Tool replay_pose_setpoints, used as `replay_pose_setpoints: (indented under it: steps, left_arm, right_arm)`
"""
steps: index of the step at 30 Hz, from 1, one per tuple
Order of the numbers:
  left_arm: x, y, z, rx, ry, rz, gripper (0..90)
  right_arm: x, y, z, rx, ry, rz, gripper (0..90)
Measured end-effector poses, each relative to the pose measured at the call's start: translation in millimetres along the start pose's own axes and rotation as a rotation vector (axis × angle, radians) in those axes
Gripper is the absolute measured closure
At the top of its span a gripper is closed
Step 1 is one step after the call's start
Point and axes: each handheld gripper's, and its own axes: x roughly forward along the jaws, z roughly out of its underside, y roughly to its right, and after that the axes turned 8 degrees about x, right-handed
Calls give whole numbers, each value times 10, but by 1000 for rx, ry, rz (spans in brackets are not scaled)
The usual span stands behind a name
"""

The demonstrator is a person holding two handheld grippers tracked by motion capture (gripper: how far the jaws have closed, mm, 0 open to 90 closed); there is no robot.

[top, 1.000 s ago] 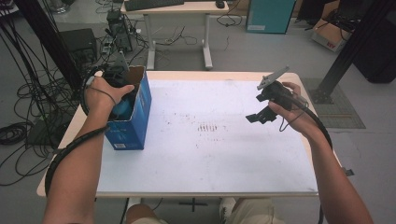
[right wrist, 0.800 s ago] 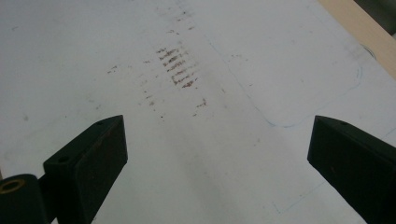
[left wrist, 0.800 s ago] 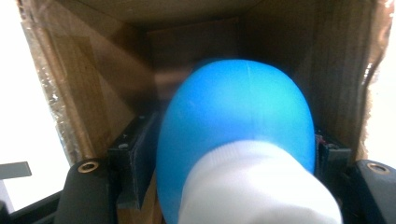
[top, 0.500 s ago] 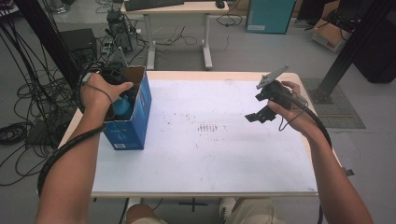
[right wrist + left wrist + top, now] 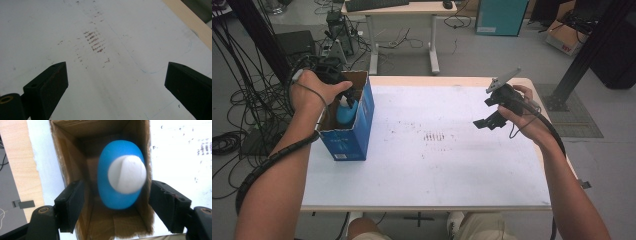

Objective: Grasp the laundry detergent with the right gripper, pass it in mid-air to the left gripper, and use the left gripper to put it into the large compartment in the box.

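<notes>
An open-topped blue cardboard box point(image 5: 358, 125) stands at the table's left side. Inside it stands a blue bottle point(image 5: 346, 111) with a white cap. My left gripper point(image 5: 337, 86) hangs just over the box's far end, pointing down. In the left gripper view its jaws are apart on either side of the blue bottle point(image 5: 110, 195) and its white cap point(image 5: 127, 173), not touching it, with the brown box wall point(image 5: 66, 157) below. My right gripper point(image 5: 486, 111) is held over the table's right half, open, with nothing between its pads point(image 5: 50, 82).
The white table top point(image 5: 437, 165) carries dark smudge marks point(image 5: 93, 41) near its middle. Cables lie on the floor to the left, and a desk stands beyond the table's far edge.
My left hand and gripper have drawn up and away toward the far left of the box, leaving the bottle inside. The right gripper has stayed in place.
</notes>
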Motion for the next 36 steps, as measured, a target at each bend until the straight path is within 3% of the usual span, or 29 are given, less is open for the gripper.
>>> replay_pose_setpoints:
  steps: [6,9,15,20,25,36]
  left_arm:
    - [-191,116,69,37,43,-9,256]
    - [-247,238,86,67,68,-17,246]
    - [-295,538,92,151,101,3,226]
    - [-230,836,92,234,124,36,200]
    - [-159,1090,99,296,133,53,167]
    - [123,1462,171,393,143,104,126]
  right_arm:
    - [-20,22,-34,7,-5,9,49]
    - [-41,-6,-96,0,7,18,47]
    - [-13,22,-186,6,-26,41,50]
    - [25,126,-255,30,-54,73,48]
    - [45,207,-336,7,-82,89,49]
    - [162,430,-545,2,-156,136,51]
